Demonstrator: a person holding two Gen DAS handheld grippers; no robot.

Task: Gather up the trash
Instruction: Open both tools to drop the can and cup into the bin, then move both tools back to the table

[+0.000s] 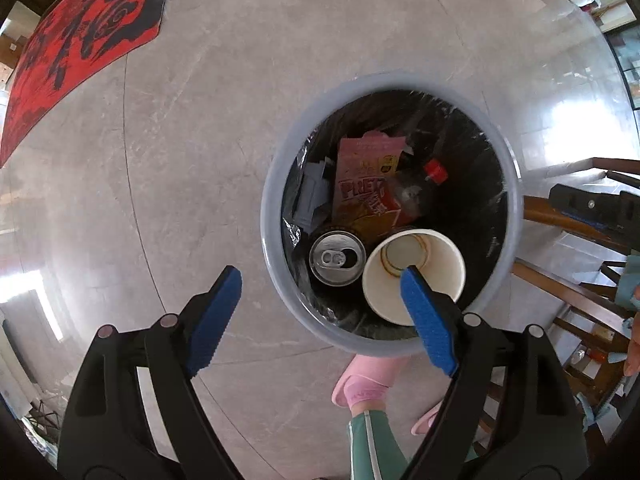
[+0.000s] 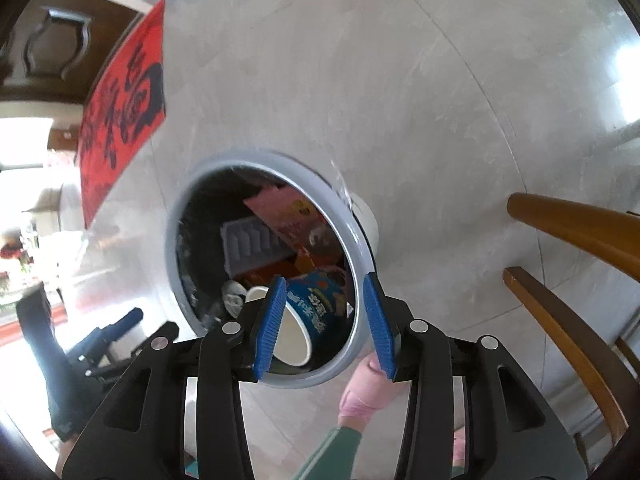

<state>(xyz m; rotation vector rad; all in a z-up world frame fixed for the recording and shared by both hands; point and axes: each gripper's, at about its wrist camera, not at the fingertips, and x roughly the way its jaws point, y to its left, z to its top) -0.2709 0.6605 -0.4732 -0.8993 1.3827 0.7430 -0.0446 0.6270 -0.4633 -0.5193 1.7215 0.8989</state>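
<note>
A pink snack box reading "PRETZ" lies in the grey trash bin at frame centre, beside a can and paper cup. The left gripper gapes empty. The right gripper stands parted around a blue-printed cup, loose. Below lie grey floor tiles; at upper left, a red mat.

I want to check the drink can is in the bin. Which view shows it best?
The left wrist view: the can stands upright in the bin, its top clear. In the right wrist view it is mostly hidden.
</note>
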